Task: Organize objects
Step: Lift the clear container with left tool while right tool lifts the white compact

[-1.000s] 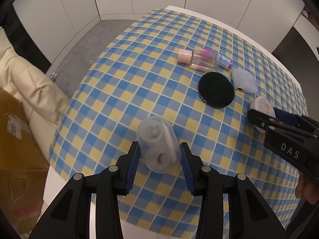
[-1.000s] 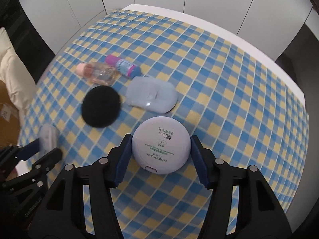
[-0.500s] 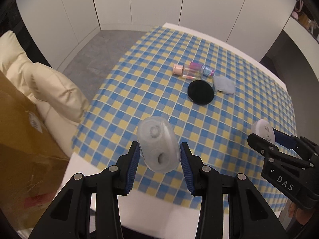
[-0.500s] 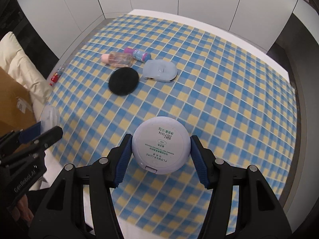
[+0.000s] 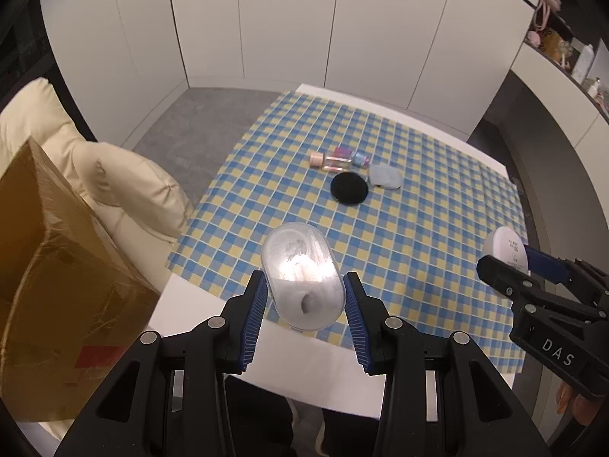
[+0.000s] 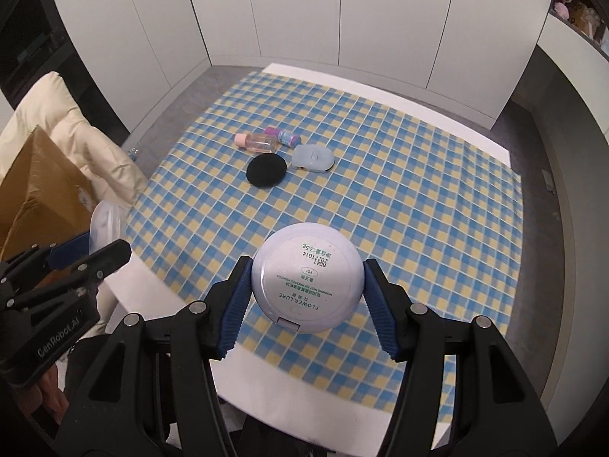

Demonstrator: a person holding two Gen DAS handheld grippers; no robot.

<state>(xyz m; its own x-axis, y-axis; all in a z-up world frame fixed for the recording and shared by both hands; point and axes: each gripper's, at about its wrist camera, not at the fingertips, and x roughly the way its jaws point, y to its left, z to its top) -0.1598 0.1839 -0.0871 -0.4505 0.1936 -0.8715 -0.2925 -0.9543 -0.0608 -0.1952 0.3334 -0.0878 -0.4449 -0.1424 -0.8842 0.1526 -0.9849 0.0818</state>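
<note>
Left gripper (image 5: 303, 297) clamped on the clear case (image 5: 300, 280), right gripper (image 6: 307, 297) clamped on the white compact (image 6: 306, 281), both up above the table's (image 6: 259, 377) near edge; black puff (image 6: 266, 170), bottles (image 6: 260, 142) sit mid-cloth (image 6: 418, 198)

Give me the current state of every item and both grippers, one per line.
left gripper: shut on the clear oval case, above the table
clear oval case: closed, held
right gripper: shut on the round white compact
round white compact: closed, held
black puff: flat on the checked cloth
clear bottle: lying down, pink cap on
pale blue case: lying closed
</note>
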